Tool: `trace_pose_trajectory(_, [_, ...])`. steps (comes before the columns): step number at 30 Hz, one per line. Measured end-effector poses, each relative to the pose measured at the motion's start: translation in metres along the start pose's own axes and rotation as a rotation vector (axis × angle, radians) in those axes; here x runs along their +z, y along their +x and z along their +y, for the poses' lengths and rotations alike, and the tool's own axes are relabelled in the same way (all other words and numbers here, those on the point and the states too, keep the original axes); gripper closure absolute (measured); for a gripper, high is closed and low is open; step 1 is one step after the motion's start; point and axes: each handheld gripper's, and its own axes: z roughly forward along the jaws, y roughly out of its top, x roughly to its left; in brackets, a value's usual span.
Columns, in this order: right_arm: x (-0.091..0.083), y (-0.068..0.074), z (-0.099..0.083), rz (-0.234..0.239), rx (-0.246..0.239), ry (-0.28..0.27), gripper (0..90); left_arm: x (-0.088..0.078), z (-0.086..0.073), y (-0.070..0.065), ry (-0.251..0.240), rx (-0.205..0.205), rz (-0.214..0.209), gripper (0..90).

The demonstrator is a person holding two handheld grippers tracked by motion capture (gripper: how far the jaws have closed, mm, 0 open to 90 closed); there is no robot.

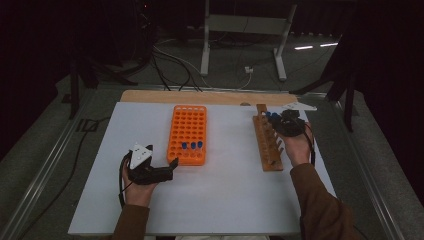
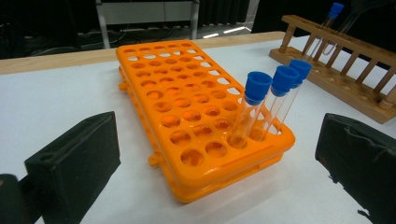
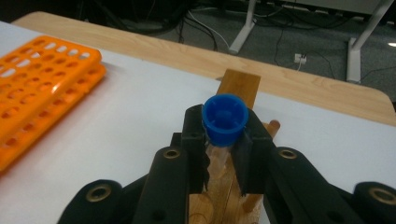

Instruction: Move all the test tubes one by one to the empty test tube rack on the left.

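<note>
right tool [image 3: 219, 140] grips a blue-capped test tube [image 3: 225, 119] over the wooden rack [image 1: 267, 142]; left tool [image 1: 172, 164] gapes beside the orange rack [image 1: 188, 132].

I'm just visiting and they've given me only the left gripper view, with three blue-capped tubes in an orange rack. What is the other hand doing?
Observer: The right gripper is shut on a blue-capped tube, above the wooden rack.
Operator: Is that tube still in the rack?
Observer: Its lower end is hidden by the jaws; I cannot tell.
Operator: And my own gripper?
Observer: The left gripper rests on the table, open, pointing at the orange rack.
</note>
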Motion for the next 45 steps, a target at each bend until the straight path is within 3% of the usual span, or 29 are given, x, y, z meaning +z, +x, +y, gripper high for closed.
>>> trace_pose_trajectory(18, [-0.019,-0.001,0.013,0.006,-0.017,-0.039,76.7,0.0,0.0,0.001,0.001,-0.001,0.001,0.9])
trace_pose_trajectory(25, [-0.027,0.004,0.021,0.021,-0.047,-0.051,76.7,0.001,-0.001,0.0,0.002,-0.002,-0.002,0.9])
trace_pose_trajectory(37, [-0.029,0.02,0.021,0.078,-0.087,-0.047,76.7,0.001,-0.001,0.001,0.003,-0.002,-0.002,0.9])
trace_pose_trajectory(45, [-0.024,0.034,0.014,0.142,-0.096,-0.034,76.7,0.001,-0.001,0.0,0.006,0.004,-0.001,0.8])
